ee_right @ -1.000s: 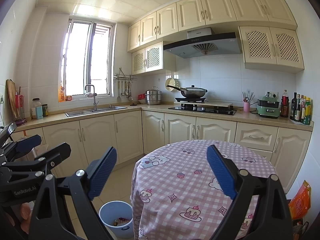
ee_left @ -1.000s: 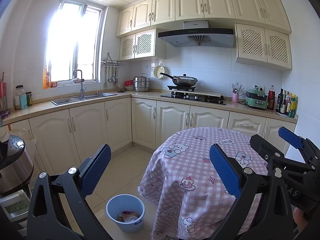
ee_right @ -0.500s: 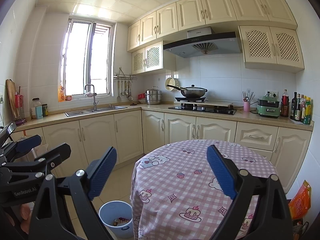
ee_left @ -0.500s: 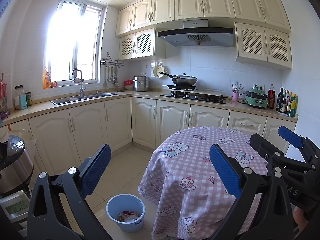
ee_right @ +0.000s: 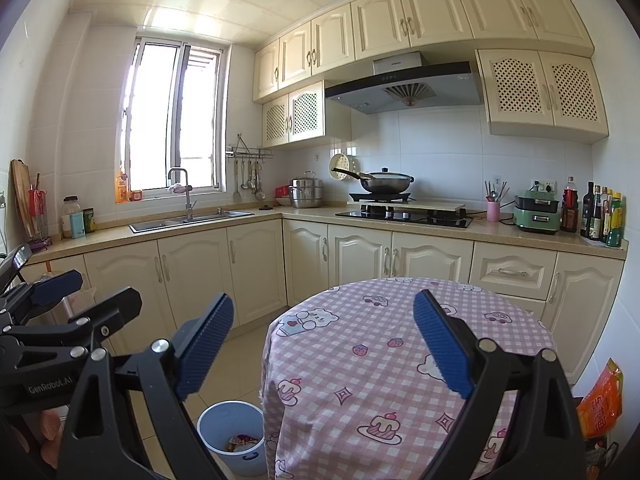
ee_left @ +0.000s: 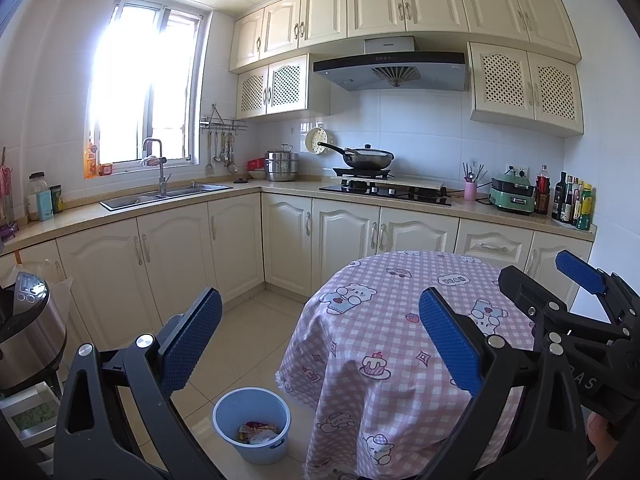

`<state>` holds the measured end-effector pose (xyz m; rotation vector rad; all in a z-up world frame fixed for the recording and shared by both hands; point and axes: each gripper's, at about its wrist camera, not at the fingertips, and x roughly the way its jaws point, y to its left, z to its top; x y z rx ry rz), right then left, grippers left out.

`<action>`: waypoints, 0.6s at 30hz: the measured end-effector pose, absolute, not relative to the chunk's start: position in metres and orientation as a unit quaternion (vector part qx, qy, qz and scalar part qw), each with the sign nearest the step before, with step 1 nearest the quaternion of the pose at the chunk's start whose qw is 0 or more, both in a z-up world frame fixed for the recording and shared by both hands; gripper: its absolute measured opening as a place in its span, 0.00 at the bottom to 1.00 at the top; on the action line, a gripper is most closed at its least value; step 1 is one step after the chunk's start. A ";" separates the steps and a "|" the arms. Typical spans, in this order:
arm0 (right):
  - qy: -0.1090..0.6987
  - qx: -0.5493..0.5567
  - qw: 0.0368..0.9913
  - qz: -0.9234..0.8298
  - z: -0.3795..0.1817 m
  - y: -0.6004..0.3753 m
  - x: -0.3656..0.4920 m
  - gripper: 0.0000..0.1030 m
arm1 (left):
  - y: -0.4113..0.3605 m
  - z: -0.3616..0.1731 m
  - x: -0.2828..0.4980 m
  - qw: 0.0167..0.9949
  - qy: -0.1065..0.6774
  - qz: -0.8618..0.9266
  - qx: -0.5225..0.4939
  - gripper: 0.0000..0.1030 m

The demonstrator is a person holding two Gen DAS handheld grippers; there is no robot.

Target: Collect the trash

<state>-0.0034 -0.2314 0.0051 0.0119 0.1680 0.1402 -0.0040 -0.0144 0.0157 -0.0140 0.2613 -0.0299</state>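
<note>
A pale blue bin [ee_left: 252, 424] stands on the floor beside the round table [ee_left: 404, 320], and wrappers [ee_left: 258, 433] lie inside it. The right wrist view shows the same bin [ee_right: 230, 436] low and left of the table [ee_right: 400, 360]. My left gripper [ee_left: 320, 340] is open and empty, held high above floor and table edge. My right gripper [ee_right: 323, 344] is open too, with nothing between its blue pads, above the pink checked cloth. Each gripper shows at the edge of the other's view: the right one [ee_left: 560, 300], the left one [ee_right: 60, 292].
Cream cabinets and a counter run along the far walls, with a sink [ee_left: 164, 196], a hob and wok [ee_left: 366, 160], and bottles [ee_left: 572, 202]. A steel cooker [ee_left: 28, 332] stands at the left. An orange bag [ee_right: 600, 400] is low on the right. Tiled floor lies between table and cabinets.
</note>
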 end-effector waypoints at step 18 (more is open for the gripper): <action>0.089 0.009 0.994 0.070 0.002 -0.234 0.000 0.87 | -0.015 0.015 -0.002 0.991 0.135 -0.015 -0.003 0.93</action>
